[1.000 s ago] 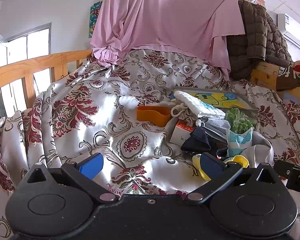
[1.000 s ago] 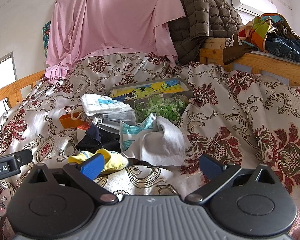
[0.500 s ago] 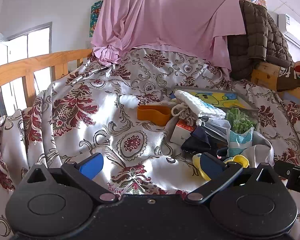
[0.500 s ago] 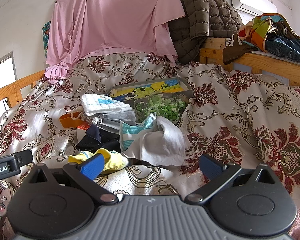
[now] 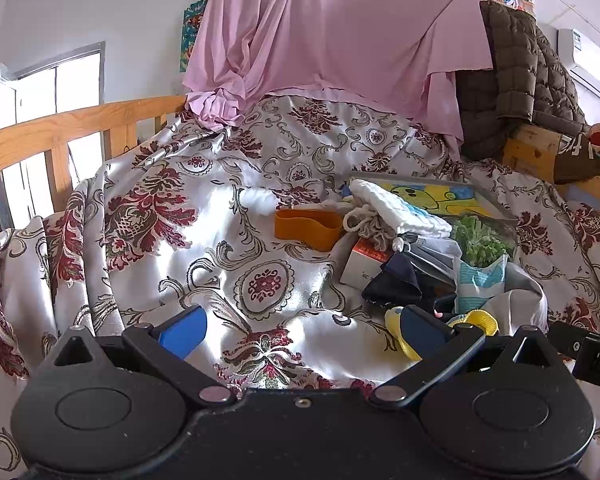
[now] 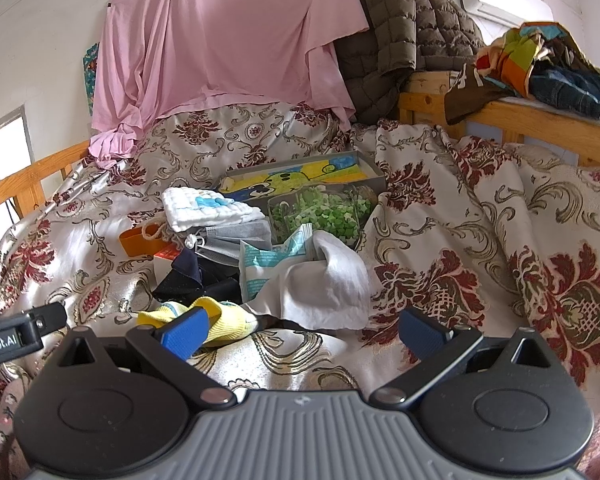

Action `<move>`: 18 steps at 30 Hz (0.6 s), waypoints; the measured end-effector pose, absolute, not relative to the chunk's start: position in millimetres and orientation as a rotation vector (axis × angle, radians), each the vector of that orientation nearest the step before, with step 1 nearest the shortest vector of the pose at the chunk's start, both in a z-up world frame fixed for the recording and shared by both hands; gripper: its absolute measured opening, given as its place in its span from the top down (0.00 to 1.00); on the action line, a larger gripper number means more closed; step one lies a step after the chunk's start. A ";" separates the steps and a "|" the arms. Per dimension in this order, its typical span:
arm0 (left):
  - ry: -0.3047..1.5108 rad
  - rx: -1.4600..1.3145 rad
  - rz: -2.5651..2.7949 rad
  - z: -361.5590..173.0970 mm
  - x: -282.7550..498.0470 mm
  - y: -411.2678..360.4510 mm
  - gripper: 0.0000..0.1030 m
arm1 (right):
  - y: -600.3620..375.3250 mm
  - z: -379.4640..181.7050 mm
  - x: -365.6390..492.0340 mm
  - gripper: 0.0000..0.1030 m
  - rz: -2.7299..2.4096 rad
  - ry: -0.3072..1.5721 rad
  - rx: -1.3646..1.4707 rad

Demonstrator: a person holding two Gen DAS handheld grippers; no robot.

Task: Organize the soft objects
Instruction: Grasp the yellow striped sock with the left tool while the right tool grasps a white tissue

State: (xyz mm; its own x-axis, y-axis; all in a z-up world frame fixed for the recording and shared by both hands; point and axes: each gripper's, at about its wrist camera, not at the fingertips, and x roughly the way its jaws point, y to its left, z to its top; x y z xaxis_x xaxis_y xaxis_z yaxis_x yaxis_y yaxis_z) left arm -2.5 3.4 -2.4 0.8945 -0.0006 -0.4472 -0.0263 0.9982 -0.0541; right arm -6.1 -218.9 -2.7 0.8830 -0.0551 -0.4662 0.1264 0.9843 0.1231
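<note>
Nothing moved, yellow sock [image 6: 224, 322] lying crosswise

Left wrist view: low over the bedspread [image 5: 260, 208], facing the clutter pile at 1 o'clock. Right wrist view: equally low, pile at 11 o'clock. Both share the pink sheet [image 5: 340, 32] [image 6: 220, 40] behind.

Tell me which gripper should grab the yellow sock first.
Probably right. The right gripper is open and the yellow sock lies just ahead by its left finger. The left gripper, also open, faces mostly bare bedspread.
</note>
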 end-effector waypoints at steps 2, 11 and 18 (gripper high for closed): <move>0.463 -0.057 0.013 -2.5 -2.5 3.5 0.01 | -221.9 -1.7 -2.8 0.00 -0.096 0.493 0.173; 0.546 -0.150 -0.077 -6.8 23.7 7.2 0.01 | -248.9 10.7 28.7 0.00 -0.047 0.512 0.177; 0.652 -0.204 -0.173 -12.2 67.7 -4.3 0.01 | -272.9 7.6 68.9 0.00 -0.004 0.559 0.135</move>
State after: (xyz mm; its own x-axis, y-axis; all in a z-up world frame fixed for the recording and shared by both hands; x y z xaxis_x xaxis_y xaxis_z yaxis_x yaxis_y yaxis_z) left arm 67.7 -4.3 -12.2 0.7815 -0.2227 -0.5828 0.0949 0.9657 -0.2418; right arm 68.9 -272.9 7.6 0.8481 0.0328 -0.5288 0.0405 0.9912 0.1264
